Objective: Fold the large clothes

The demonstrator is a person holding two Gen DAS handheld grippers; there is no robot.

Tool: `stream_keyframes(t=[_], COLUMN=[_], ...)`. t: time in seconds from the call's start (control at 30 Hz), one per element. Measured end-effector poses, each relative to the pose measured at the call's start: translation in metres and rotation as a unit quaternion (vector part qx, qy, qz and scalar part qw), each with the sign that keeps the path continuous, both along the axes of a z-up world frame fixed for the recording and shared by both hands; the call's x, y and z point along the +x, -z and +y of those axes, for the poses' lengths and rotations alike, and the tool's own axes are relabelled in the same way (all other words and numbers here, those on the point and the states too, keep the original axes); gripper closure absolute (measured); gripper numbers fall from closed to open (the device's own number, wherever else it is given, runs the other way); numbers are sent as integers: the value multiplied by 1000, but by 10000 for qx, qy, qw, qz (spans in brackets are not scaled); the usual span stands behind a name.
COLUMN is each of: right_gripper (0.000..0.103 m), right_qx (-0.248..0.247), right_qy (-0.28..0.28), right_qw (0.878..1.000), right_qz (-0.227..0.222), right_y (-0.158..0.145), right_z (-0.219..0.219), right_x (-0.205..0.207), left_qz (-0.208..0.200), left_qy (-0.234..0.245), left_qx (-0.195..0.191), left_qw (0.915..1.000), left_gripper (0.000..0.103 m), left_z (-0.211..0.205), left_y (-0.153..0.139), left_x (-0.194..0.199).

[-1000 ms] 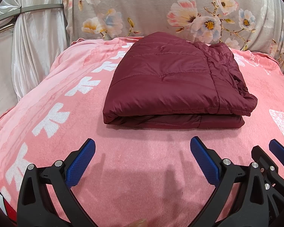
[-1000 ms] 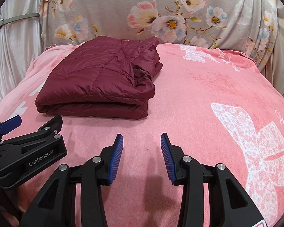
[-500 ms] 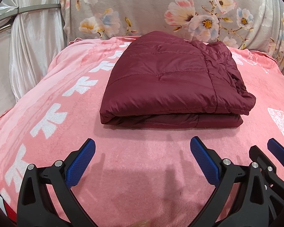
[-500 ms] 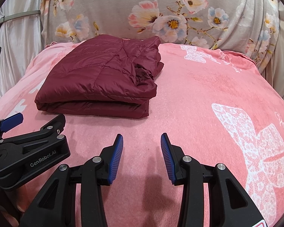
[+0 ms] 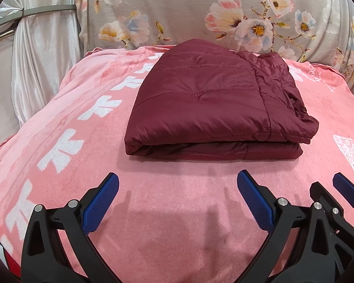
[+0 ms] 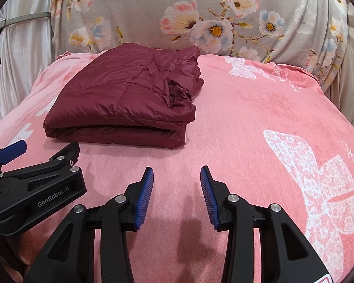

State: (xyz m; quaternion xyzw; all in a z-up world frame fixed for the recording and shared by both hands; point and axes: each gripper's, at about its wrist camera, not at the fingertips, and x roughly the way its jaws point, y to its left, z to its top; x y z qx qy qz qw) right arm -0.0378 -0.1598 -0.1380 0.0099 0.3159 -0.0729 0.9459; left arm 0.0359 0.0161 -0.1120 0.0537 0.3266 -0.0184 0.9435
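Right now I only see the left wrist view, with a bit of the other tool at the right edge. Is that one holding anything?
Observer: No. The right wrist view shows the right gripper open, with only the pink blanket showing between its fingers.
Operator: And the white patch at my right edge, what is it?
Observer: A large white butterfly-like print on the blanket, to the right of the folded maroon jacket.
Operator: Can you see my own tool from there?
Observer: Yes, its side. The left gripper carries the lettering GenRobot.AI on its black body.
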Motion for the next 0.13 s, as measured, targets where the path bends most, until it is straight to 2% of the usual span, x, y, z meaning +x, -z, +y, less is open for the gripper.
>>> stream_keyframes(t=[0.13], right_gripper=[64], right_qx=[-23], right_qy=[2], right_qw=[10000], right_qz=[-20], right_y=[-2], right_z=[2], right_x=[-1], left_qz=[-61], left_qy=[-70], left_qx=[51], left_qw=[9999], left_gripper=[5], left_z=[0], left_y=[-1], left_x=[-2])
